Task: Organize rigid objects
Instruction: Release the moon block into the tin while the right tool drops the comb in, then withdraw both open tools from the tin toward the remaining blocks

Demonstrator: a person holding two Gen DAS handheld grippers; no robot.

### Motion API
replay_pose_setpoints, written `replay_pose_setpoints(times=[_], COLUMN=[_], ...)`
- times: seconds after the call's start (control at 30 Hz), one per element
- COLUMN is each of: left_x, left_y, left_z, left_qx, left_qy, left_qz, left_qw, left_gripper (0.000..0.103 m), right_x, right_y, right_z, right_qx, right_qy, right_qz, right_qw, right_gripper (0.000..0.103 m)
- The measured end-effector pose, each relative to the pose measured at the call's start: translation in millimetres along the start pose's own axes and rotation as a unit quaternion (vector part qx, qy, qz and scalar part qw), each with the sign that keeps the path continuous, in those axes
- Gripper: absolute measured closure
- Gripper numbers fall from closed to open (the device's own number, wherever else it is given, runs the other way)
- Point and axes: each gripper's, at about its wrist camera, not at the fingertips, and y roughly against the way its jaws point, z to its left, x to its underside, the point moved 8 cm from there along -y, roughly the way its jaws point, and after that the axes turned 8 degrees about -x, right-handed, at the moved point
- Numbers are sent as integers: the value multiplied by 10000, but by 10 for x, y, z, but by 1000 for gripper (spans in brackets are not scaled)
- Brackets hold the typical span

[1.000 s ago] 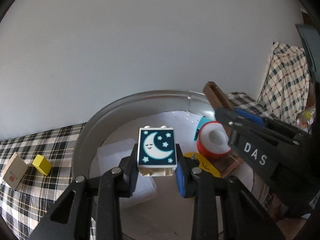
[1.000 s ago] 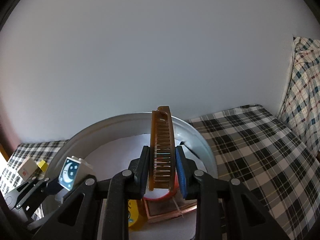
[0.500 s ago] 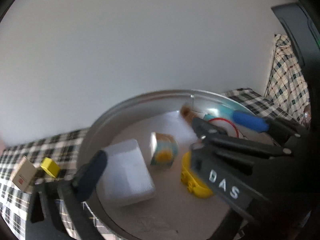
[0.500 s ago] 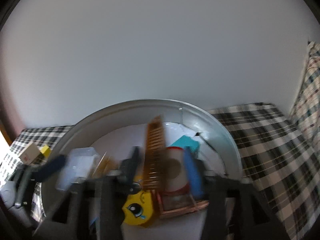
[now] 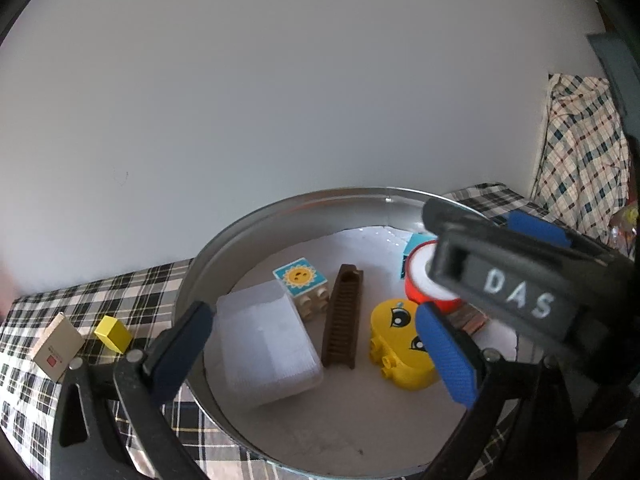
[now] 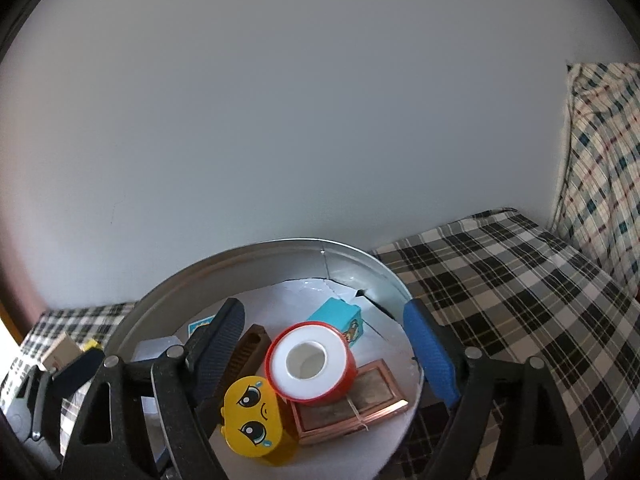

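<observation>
Outside the tub, at the far left on the black-and-white checked cloth, a small tan cardboard box and a little yellow cube are still waiting, just beside each other and near the rim.

The left gripper is hovering over the round silver metal tub with its fingers spread as wide as they go and nothing between them. A second ago they were clamping the white toy brick with the moon picture; now that brick is lying on the tub floor, its blue sun face turned up, between the frosted clear plastic box and the brown plastic comb.

That comb is the other change: the right gripper was pinching it upright a second ago, and it is now lying flat in the tub, touching or nearly touching the brick. The right fingers are opening, empty, above the red-cased roll of white tape, which is resting on a copper-framed flat case beside the yellow face-printed toy block and a teal printed block.

Both releases seem complete, so two more rigid pieces are counting as stowed. The box and cube outside are likely the next pickups.
</observation>
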Motion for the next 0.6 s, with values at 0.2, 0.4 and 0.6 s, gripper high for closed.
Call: replay_pose_setpoints(times=[0.2, 0.4, 0.6], left_x=[16, 22, 28], left_y=[-13, -24, -26], left_z=[13, -3, -18], left_qx=[38, 39, 49], left_qy=[49, 32, -7], left_qz=[50, 107, 130], left_qw=[10000, 9999, 9999], left_gripper=[0, 0, 0], right_x=[-13, -21, -31], right_y=[15, 52, 96], right_z=[-19, -17, -22], right_qx=[62, 212, 330], right_qy=[-68, 17, 81], right_qz=[-60, -113, -221], right_qw=[9999, 9997, 9992], right_gripper=[19, 19, 19])
